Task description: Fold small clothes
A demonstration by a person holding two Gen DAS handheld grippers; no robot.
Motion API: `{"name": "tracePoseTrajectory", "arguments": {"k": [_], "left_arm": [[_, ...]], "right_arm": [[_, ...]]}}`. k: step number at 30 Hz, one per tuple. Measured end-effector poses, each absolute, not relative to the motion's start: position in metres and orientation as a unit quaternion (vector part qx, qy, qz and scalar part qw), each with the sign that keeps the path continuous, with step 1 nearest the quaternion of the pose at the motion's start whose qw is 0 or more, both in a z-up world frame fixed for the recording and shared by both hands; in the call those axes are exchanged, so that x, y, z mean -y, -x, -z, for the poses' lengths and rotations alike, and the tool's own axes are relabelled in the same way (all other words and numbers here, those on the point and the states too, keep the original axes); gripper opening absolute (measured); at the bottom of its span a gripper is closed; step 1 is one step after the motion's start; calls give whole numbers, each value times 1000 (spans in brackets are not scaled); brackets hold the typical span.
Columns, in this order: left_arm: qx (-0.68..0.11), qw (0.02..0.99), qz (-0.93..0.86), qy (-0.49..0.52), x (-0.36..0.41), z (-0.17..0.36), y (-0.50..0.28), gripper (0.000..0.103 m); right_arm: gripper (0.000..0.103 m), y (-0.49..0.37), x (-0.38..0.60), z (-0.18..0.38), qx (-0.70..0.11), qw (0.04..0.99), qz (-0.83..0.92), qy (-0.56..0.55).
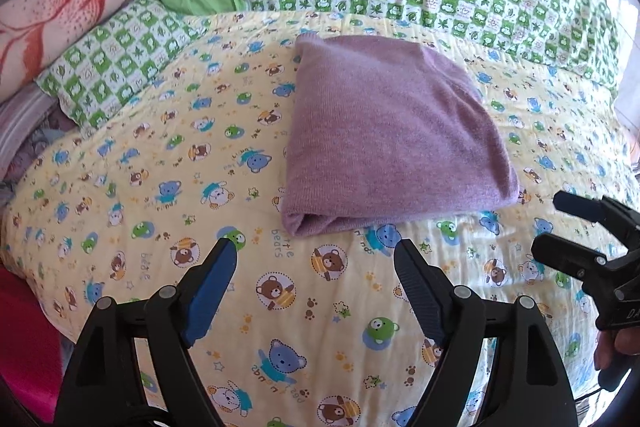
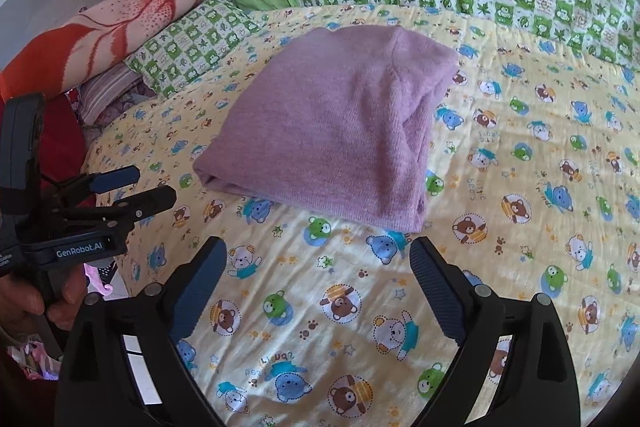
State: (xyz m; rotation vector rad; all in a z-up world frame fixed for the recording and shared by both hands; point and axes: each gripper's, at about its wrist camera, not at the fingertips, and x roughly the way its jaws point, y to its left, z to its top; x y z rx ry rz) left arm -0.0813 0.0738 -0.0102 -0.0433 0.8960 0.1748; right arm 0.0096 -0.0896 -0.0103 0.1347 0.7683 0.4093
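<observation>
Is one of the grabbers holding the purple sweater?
No, the purple sweater lies folded on the bear sheet, and both the left gripper and right gripper are open with nothing between their fingers.

"GenRobot.AI" on left hand-held gripper (image 2: 134,189), "little bears" on bedsheet (image 2: 500,267)

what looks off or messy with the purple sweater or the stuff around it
Nothing stands out. The purple sweater lies folded into a compact bundle on the bear-print sheet, edges roughly even, a little bulkier along its right side. Both the left gripper and right gripper are open and clear of it.
</observation>
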Motion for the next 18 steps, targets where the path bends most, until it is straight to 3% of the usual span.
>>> {"name": "tracePoseTrajectory", "arguments": {"k": [8,18], "left_arm": [[-425,900,-94,3,-73,7,77,87],[-441,892,-101,14,-78,27,58,88]], "right_arm": [[102,-8,87,-2,-339,921,-184,-46],[102,-23,76,15,-365,912,-182,-34]]}}
